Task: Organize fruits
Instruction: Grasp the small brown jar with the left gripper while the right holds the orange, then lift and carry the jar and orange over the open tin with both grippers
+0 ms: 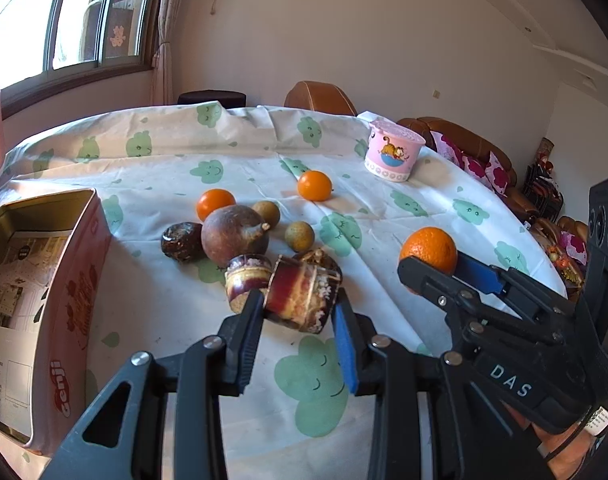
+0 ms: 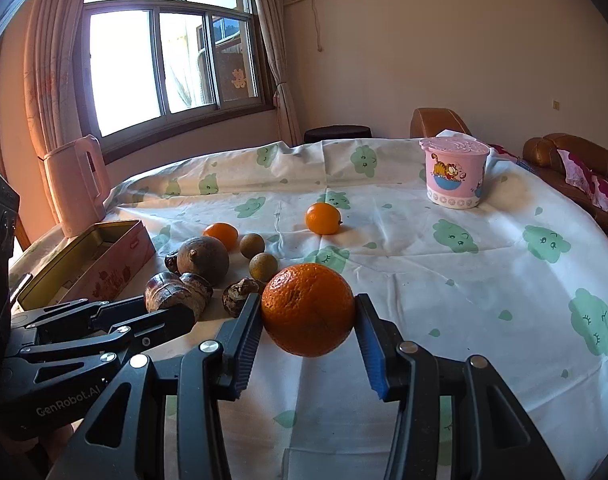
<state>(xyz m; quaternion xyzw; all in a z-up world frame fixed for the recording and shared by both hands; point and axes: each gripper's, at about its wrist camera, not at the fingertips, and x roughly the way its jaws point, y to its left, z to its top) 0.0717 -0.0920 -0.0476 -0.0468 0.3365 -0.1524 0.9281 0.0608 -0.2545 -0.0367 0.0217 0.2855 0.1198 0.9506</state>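
A cluster of fruits (image 1: 239, 240) lies near the middle of the table (image 1: 424, 208), with the open tin box (image 1: 43, 280) at its left edge. One kumquat (image 1: 314, 186) sits behind the cluster; the lidded cup (image 1: 394, 154) stands near the far right edge.

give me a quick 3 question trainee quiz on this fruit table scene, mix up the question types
1. True or false: the right gripper is closed on the large round orange.
2. Multiple choice: the dark purple-brown banded fruit piece sits between the fingers of
A. the left gripper
B. the right gripper
C. neither
3. Fill in: the open pink rectangular tin box stands at the table's ____ edge in the left wrist view.

Key
1. True: both pads touch the orange's sides.
2. A
3. Left. What lies inside it is hard to make out.
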